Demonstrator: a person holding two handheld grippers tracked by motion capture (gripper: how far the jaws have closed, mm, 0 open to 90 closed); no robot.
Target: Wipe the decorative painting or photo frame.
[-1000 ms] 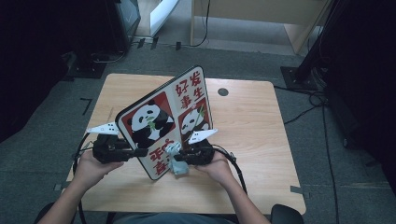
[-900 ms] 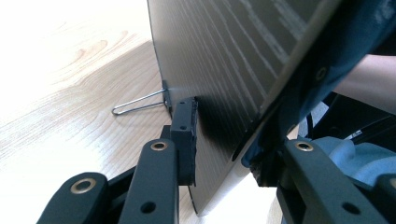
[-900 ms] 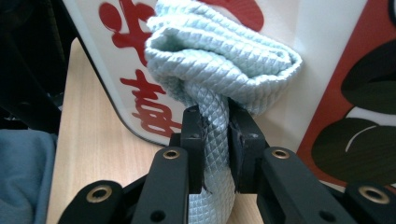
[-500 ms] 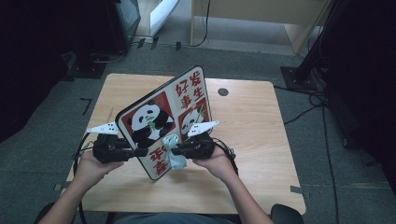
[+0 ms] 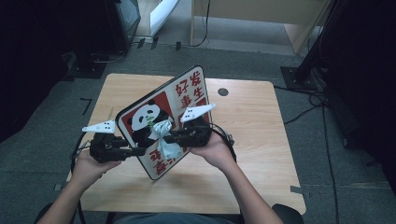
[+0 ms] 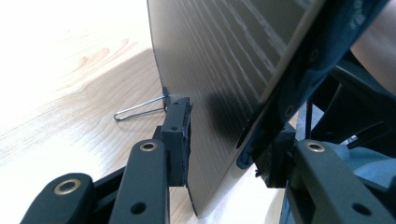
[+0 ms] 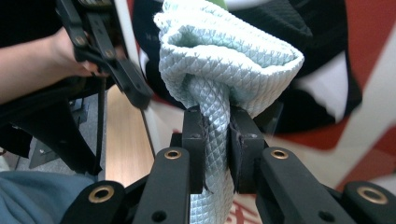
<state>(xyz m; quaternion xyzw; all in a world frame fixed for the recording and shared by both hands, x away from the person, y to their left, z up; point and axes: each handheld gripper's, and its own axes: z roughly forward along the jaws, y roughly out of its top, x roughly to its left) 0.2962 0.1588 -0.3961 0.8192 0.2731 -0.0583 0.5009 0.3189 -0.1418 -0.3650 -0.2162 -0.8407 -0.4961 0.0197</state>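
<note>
The right hand-held gripper (image 7: 215,154) pinches a pale cloth (image 7: 224,70) against the panda board (image 5: 161,119), tilted above the desk's (image 5: 261,140) near-left part. The left hand-held gripper (image 6: 222,144), whose jaws have just been opening, straddles the board's edge; it should firm up so wiping strokes stay even.

1. The flat rounded panda sign board (image 5: 161,119) has a red face with white panels, a black-and-white panda and red characters; its back (image 6: 224,70) shows grey wood grain with pale streaks.
2. The pale mint cloth with a quilted diamond weave (image 7: 219,60) is one colour throughout.
3. The light wooden table (image 5: 252,140) has a warm tan grain.
4. The two-jaw grippers (image 7: 215,140) are black, with brass-coloured rivets.
</note>
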